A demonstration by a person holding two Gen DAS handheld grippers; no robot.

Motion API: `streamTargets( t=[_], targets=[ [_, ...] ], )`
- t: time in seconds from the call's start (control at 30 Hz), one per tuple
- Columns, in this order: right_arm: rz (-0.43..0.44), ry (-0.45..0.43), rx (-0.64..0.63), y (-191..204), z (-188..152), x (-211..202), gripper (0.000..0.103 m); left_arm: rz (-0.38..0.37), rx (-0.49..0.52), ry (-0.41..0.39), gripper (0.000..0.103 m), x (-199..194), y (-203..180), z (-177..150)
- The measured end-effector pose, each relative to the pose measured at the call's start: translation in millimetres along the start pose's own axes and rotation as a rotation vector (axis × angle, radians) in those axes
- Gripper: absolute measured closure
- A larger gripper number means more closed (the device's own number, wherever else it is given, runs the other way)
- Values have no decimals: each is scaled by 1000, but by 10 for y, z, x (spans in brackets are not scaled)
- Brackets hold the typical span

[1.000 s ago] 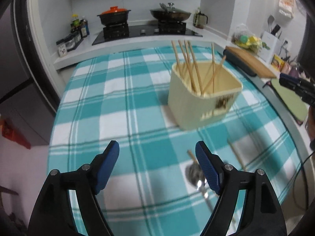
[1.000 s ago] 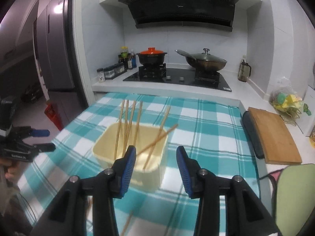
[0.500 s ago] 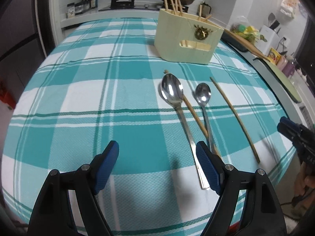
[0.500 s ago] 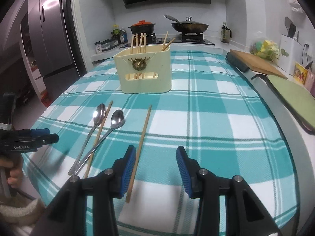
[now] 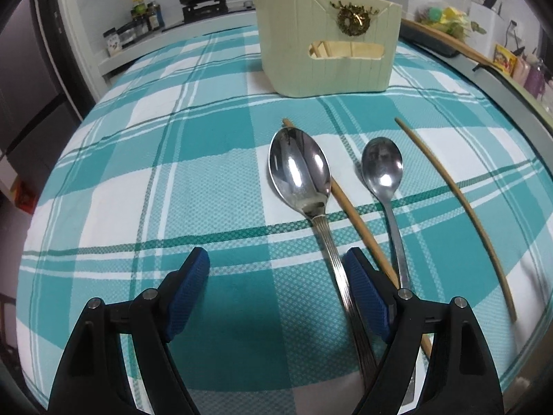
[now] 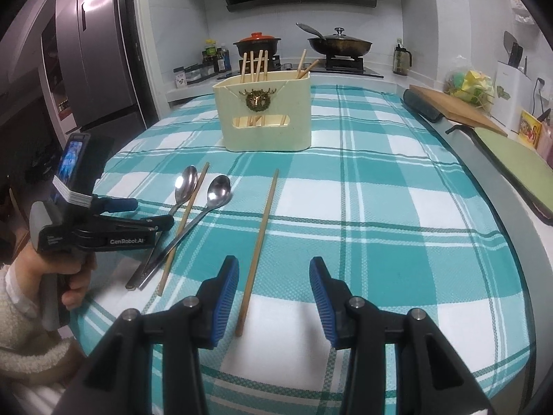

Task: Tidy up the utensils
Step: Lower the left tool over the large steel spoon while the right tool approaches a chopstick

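Note:
Two steel spoons lie on the checked cloth: a large spoon [image 5: 299, 173] and a small spoon [image 5: 382, 166], with a wooden chopstick [image 5: 359, 224] between them. A second chopstick [image 5: 456, 200] lies to the right. My left gripper [image 5: 276, 266] is open low over the cloth, and the large spoon's handle runs just inside its right pad. In the right wrist view my right gripper [image 6: 273, 269] is open over the near end of the lone chopstick [image 6: 259, 238], which lies by its left finger. The cream utensil holder [image 6: 266, 117] behind holds several chopsticks. The left gripper [image 6: 148, 212] shows beside the spoons [image 6: 219, 188].
The table's near edge [image 6: 311, 390] is just under both grippers. A cutting board [image 6: 456, 107] and a green mat [image 6: 515, 162] lie on the counter to the right. A stove with two pots [image 6: 338, 46] is at the back. A fridge [image 6: 93, 55] stands left.
Both grippers have come down from above the holder to the near side of the table. The left one sank further toward the spoon handles; the right one has held still lately.

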State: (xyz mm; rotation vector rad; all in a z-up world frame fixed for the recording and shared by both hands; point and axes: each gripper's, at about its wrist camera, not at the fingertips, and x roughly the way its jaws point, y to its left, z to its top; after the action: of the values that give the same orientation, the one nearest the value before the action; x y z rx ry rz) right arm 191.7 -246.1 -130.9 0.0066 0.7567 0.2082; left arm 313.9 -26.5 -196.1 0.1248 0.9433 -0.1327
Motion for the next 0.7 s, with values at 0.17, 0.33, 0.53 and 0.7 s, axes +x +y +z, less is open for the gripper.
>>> streamTargets(
  t=[0.17,0.33,0.53,0.7],
  targets=[
    [1,26,9,-10,-20,74,60,16,-60,-7,22,49,84,31],
    [11,60,-10,71,36,230,60,26,-93,-23,37,24,135,8],
    [6,133,-108,264,139,622,60,38,-95,-28,37,16,160,-11],
    [-18,197,-128,316,160,940,68,42,-100,-24,37,-19,249,-65]
  ],
)
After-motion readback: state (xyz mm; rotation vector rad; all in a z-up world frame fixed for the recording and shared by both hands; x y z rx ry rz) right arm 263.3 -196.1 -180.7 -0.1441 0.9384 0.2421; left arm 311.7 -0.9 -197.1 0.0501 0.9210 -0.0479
